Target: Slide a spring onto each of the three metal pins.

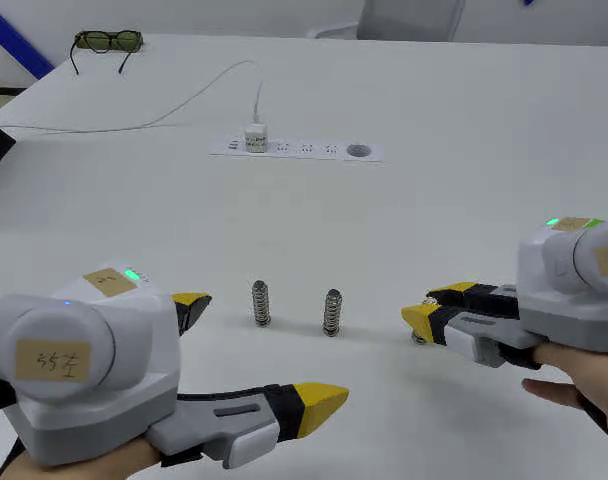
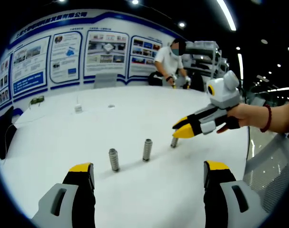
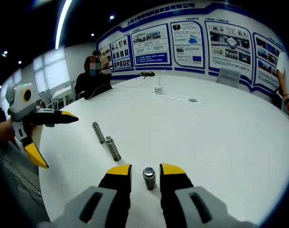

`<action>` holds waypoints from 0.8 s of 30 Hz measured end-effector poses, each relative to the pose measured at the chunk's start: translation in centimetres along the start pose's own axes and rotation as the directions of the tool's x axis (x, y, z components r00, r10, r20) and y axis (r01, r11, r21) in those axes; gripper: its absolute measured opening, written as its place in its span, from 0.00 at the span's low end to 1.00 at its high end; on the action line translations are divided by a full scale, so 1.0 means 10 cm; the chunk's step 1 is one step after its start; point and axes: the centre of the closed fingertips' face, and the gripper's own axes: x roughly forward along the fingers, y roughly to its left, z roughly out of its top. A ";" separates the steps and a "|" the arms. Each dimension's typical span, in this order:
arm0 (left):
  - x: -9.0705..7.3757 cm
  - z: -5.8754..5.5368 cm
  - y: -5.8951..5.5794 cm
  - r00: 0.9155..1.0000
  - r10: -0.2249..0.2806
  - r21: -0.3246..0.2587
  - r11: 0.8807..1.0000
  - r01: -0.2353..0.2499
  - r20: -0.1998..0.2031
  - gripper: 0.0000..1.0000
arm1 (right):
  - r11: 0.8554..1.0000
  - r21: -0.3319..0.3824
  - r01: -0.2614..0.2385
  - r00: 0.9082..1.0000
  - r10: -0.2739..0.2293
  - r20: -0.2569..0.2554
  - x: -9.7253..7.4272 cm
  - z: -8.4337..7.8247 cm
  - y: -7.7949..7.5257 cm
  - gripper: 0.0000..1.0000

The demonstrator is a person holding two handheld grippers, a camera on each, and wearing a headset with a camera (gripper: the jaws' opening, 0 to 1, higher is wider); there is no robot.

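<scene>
Two springs (image 1: 261, 303) (image 1: 332, 312) stand upright on pins near the middle of the white table (image 1: 464, 120). A third spring (image 3: 149, 178) stands upright between the fingers of my right gripper (image 3: 146, 170). The jaws sit a little apart and a gap shows on each side of the coil. In the head view that spring (image 1: 418, 338) peeks out under the right gripper (image 1: 434, 305). My left gripper (image 1: 257, 352) is wide open and holds nothing, just in front of the left spring (image 2: 114, 159).
A white power strip (image 1: 296, 149) with a plugged-in charger (image 1: 256, 137) and its cable lies farther back. Dark glasses (image 1: 107, 41) rest at the far left. A person (image 3: 92, 78) sits at the table's far side and another person (image 2: 169, 59) stands beyond it.
</scene>
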 end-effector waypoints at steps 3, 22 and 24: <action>-0.01 -0.01 0.01 1.000 0.005 0.010 1.000 -0.005 -0.009 0.97 | 1.000 0.010 0.004 1.000 -0.004 0.004 -0.05 0.04 0.01 0.29; -0.11 0.01 0.09 0.999 0.033 0.014 0.999 -0.033 -0.018 0.92 | 1.000 0.012 -0.009 0.999 0.008 0.041 -0.44 0.14 0.21 0.45; -0.14 0.04 0.10 0.999 0.039 0.016 0.999 -0.039 -0.018 0.91 | 1.000 0.013 -0.011 0.999 0.010 0.041 -0.48 0.13 0.23 0.46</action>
